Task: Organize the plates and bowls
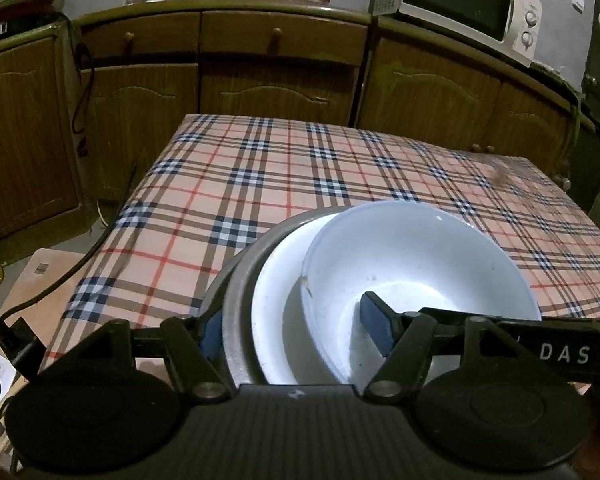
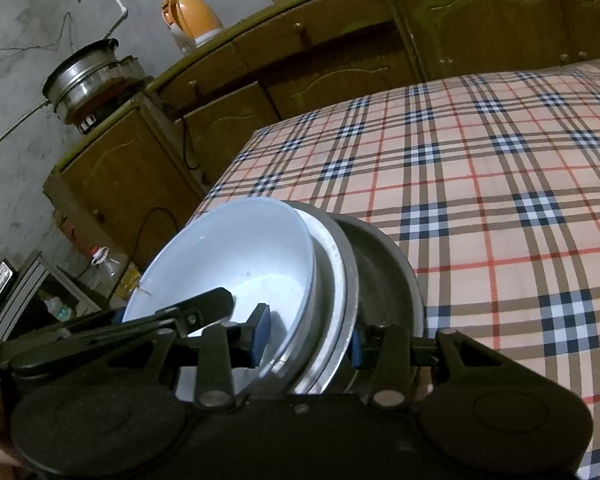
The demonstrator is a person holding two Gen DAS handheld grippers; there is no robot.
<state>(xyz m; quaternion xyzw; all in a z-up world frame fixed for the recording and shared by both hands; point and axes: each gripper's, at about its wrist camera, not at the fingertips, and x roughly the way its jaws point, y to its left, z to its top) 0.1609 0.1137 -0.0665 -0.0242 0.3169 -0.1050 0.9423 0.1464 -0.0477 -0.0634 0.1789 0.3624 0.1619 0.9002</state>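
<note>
The left gripper point(image 1: 296, 330) clamps a stack of dishes at the near edge of the plaid-clothed table point(image 1: 260, 184): a white round bowl point(image 1: 416, 264) in a white shallow plate point(image 1: 276, 300) in a grey metal dish point(image 1: 236, 280). "DAS" shows on the other gripper's arm. The right gripper point(image 2: 310, 338) grips the same stack point(image 2: 328, 272) across its rims.

The checked desk point(image 1: 284, 168) lies bare from the stacked dishes to its far edge, giving a gripper open passage there. The white bowl point(image 1: 412, 264) and metal plates point(image 2: 384, 264) crowd the near edge; cabinets point(image 1: 276, 80) wall the far side.
</note>
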